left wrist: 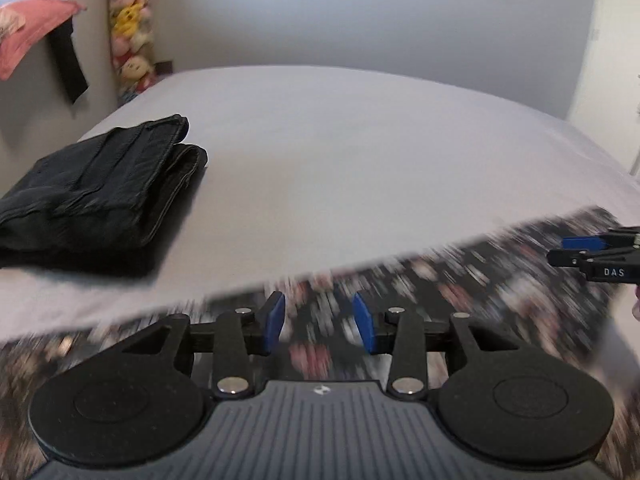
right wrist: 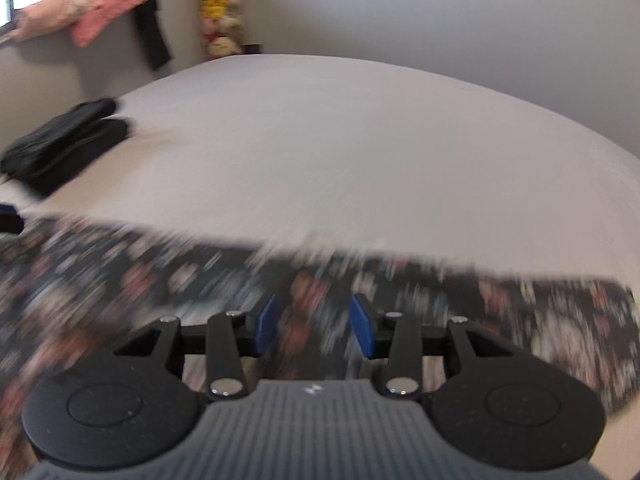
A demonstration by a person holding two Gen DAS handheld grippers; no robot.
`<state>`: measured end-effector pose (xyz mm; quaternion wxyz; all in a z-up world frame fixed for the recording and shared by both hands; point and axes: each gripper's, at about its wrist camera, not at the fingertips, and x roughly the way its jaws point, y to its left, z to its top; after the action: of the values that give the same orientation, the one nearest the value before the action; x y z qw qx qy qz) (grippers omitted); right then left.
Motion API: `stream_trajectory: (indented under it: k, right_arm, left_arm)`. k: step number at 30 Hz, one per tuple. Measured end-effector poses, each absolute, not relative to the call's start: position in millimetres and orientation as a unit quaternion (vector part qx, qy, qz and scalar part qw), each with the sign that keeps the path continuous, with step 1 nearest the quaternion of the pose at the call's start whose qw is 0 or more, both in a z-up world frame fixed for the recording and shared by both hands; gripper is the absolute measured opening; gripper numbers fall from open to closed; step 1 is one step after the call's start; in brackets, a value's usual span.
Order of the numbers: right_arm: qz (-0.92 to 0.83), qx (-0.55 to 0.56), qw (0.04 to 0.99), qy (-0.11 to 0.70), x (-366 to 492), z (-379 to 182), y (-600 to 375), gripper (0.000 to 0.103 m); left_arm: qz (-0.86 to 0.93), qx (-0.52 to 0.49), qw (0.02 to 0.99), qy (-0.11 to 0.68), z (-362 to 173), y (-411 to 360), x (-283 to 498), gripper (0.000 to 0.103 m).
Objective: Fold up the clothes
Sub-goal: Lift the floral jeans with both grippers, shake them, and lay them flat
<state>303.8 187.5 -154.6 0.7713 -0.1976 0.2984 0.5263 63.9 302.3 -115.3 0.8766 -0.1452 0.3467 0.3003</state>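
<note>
A dark floral garment (left wrist: 460, 280) lies spread along the near edge of the white bed (left wrist: 340, 140), heavily blurred by motion. My left gripper (left wrist: 319, 322) hovers over it with its blue pads apart and nothing pinched between them. At the right edge of that view, my right gripper (left wrist: 576, 250) pokes in above the same cloth. In the right wrist view the floral garment (right wrist: 160, 280) runs across the frame, and my right gripper (right wrist: 313, 326) stands open above it. A sliver of my left gripper (right wrist: 8, 216) shows at the left edge.
A folded stack of black clothes (left wrist: 92, 196) sits on the left of the bed, also seen as black clothes (right wrist: 64, 140). A pink cloth (right wrist: 92, 12) and a black strap hang at the left wall. Stuffed toys (left wrist: 130, 28) fill the corner.
</note>
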Motion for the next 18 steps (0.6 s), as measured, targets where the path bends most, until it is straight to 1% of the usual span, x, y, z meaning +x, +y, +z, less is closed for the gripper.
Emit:
stream_trajectory:
  k: [4, 7, 9, 12, 15, 18]
  right_arm:
    - [0.548, -0.196, 0.746, 0.324, 258.4, -145.7, 111.1, 0.046]
    - [0.56, -0.201, 0.73, 0.335, 224.1, -140.5, 49.3, 0.048]
    - [0.568, -0.21, 0.72, 0.34, 198.3, -144.6, 16.7, 0.05]
    - [0.581, -0.222, 0.7, 0.35, 163.2, -154.2, -18.2, 0.05]
    - [0.589, -0.23, 0.681, 0.369, 136.9, -169.2, -40.5, 0.05]
    - [0.583, -0.257, 0.681, 0.361, 113.7, -181.7, -55.2, 0.056]
  left_arm:
    - [0.289, -0.126, 0.876, 0.365, -96.0, 251.3, 22.0, 0.045]
    - [0.277, -0.125, 0.869, 0.39, -94.5, 212.7, 3.4, 0.048]
    - [0.263, -0.122, 0.866, 0.406, -98.9, 187.1, -6.3, 0.05]
    - [0.254, -0.127, 0.846, 0.452, -113.4, 152.3, -4.6, 0.05]
    - [0.256, -0.172, 0.815, 0.491, -133.0, 128.2, -6.0, 0.049]
    - [0.265, -0.201, 0.793, 0.51, -147.9, 112.0, -8.3, 0.048]
